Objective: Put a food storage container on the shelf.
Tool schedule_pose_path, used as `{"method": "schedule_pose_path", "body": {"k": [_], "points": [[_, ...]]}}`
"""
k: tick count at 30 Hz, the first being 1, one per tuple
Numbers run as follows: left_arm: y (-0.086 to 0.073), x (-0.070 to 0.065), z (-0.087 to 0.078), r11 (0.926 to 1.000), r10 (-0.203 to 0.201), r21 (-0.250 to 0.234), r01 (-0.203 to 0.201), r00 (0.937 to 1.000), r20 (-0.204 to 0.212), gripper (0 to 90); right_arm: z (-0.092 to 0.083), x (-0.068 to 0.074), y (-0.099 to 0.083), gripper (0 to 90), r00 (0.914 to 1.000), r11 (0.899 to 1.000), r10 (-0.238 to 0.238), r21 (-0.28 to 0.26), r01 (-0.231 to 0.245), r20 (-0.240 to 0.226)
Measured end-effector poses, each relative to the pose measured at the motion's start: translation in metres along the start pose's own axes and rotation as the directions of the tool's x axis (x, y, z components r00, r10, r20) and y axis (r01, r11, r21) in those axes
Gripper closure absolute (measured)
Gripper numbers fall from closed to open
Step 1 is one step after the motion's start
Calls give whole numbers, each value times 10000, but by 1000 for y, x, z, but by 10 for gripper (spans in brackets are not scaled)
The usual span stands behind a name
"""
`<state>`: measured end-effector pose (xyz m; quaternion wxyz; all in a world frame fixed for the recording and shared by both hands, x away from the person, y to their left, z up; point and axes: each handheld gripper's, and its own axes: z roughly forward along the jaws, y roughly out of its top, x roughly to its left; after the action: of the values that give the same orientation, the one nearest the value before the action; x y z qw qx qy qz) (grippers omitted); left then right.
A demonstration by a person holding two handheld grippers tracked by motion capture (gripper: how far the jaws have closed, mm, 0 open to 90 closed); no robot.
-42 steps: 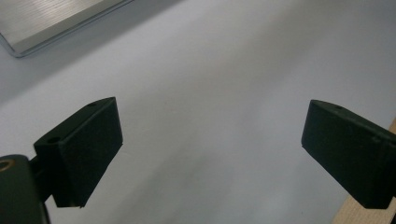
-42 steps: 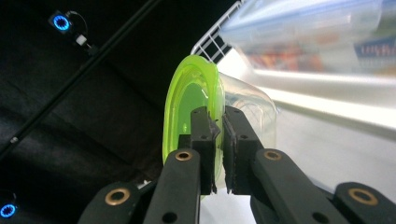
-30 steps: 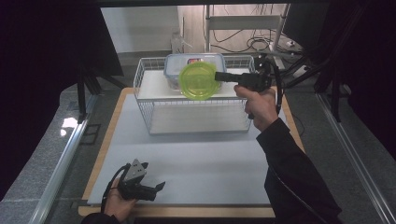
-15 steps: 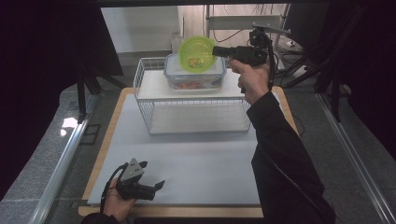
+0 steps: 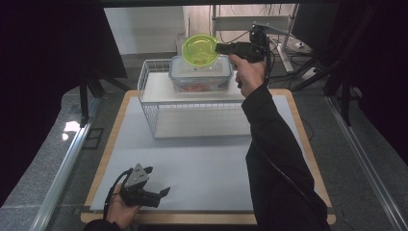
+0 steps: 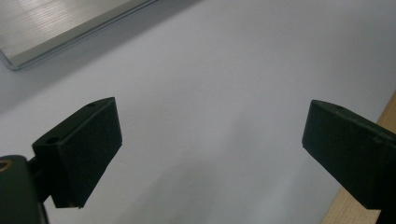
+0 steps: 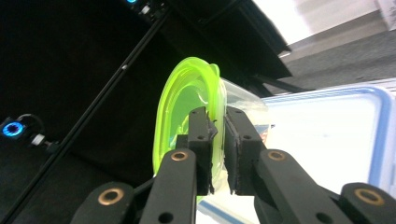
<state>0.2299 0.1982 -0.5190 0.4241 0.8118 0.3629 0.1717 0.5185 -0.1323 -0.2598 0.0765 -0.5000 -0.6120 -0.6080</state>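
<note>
My right gripper (image 5: 217, 48) is shut on the rim of a round green-lidded container (image 5: 200, 50), held in the air above a clear rectangular box with a blue-edged lid (image 5: 201, 77). That box rests on top of a white wire rack (image 5: 192, 98) at the back of the table. In the right gripper view the jaws pinch the green lid (image 7: 180, 112), with the blue-edged box (image 7: 327, 135) behind. My left gripper (image 5: 161, 192) lies low at the table's front left corner, open, with bare white surface between its pads (image 6: 81, 149).
The white table top (image 5: 202, 163) has a wooden border (image 5: 308, 144). A metal edge of the rack (image 6: 56, 28) shows at the top left of the left gripper view. Shelving and cables (image 5: 284, 29) stand behind the table; dark curtains flank both sides.
My right gripper has lifted the green-lidded container up and away from the rack's top, raising it above the clear box. The left gripper has stayed put.
</note>
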Motion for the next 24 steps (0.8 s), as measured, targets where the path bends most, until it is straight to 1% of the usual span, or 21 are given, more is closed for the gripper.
{"method": "schedule_pose_path", "body": {"k": [1,4,9,12,15,19,21,22,24], "points": [[0,0,0,10000,5,8,-5,10000,-6,48,0,0,0,798,10000,10000,-12,-42,13,83],[0,-1,1,10000,38,23,-38,10000,5,48,2,-1,-1,712,9996,9999,-33,-118,36,267],[0,-1,1,10000,52,77,-53,10000,28,48,6,-2,-3,717,9991,9999,-140,-88,144,411],[0,-1,2,9999,72,112,-72,10000,50,49,8,-3,-4,710,9992,9998,-184,-9,184,369],[0,-1,2,9998,88,163,-89,9999,60,49,8,-1,-5,678,9984,9994,-334,8,334,462],[0,-1,3,9998,98,169,-99,9999,60,49,8,2,-5,597,9959,9978,-662,52,660,611],[0,-1,3,9998,102,173,-103,9999,57,49,7,3,-6,538,9944,9966,-825,35,824,667],[0,-1,2,9998,104,173,-105,9999,53,48,7,3,-6,498,9929,9954,-945,-59,951,716],[0,-1,2,9998,103,166,-104,9999,52,48,6,5,-7,423,9872,9902,-1380,-110,1393,798]]}}
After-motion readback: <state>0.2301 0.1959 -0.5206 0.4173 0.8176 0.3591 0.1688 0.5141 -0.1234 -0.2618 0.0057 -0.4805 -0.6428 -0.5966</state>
